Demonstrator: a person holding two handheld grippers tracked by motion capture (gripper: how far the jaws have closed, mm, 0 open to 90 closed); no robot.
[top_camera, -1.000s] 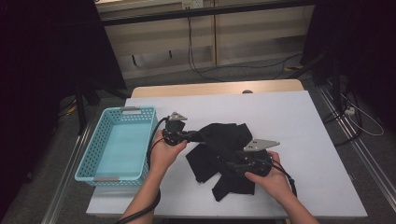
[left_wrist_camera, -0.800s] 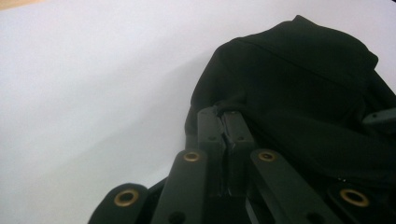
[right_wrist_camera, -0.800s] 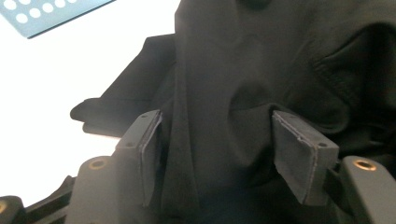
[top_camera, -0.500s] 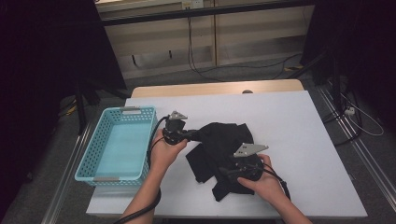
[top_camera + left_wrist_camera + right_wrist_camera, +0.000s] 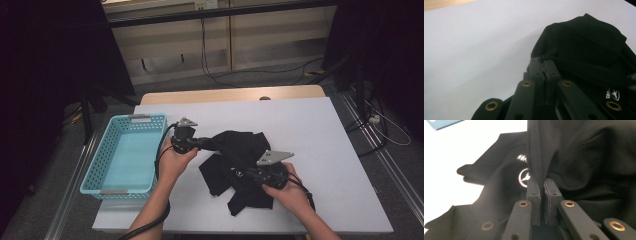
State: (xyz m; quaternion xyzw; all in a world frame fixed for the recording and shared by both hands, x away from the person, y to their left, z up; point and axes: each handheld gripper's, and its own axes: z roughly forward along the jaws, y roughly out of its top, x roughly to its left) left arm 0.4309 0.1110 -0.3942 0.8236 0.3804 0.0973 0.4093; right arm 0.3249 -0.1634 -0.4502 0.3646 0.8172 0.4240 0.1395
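A black garment (image 5: 242,147) with a white logo (image 5: 525,177) lies crumpled on the white table (image 5: 320,125). My left gripper (image 5: 212,144) is at the garment's upper left edge. In the left gripper view, the left gripper (image 5: 544,61) is shut on a fold of the garment (image 5: 584,42). My right gripper (image 5: 235,172) lies over the garment's near part and points left. Its jaws have just been closing. In the right gripper view, the right gripper (image 5: 542,186) pinches a raised ridge of the garment (image 5: 594,157) between its pads.
A light blue plastic basket (image 5: 147,118) stands at the table's left edge, with nothing in it. White tabletop lies bare to the right of and behind the garment. Beyond the far edge are a wooden strip (image 5: 230,95) and cables on the floor.
The right hand has shifted a little over the near part of the garment. The left hand and its gripper have kept still at the garment's upper left edge.
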